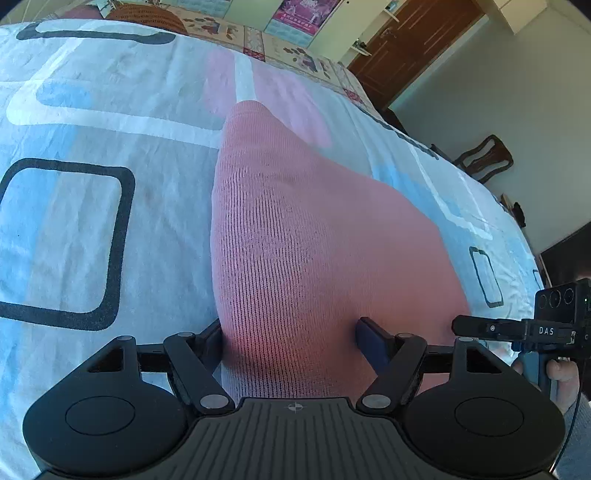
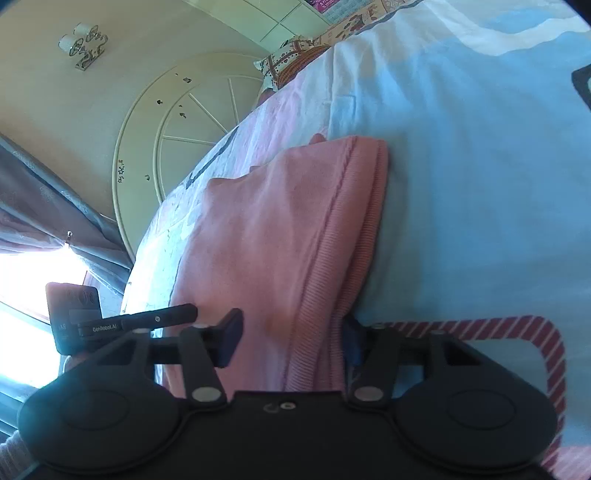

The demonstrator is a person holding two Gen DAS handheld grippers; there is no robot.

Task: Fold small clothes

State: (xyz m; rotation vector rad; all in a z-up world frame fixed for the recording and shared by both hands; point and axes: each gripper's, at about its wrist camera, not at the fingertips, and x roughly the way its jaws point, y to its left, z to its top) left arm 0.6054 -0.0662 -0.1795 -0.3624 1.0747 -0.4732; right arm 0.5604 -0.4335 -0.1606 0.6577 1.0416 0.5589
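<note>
The pink knit garment lies on the bed's patterned sheet, filling the centre of both frames. The left claw and right claw are both spread wide, with fabric between their fingers.

- A pale blue-and-white bedsheet with black rounded-square outlines covers the bed.
- Beyond its far edge sits a patterned cream-and-red quilt.
- A dark brown wooden door is at the back.
- A dark carved wooden chair stands beside the bed.
- A white wheel-shaped headboard leans against the cream wall.
- Bright window, grey curtain alongside.
</note>
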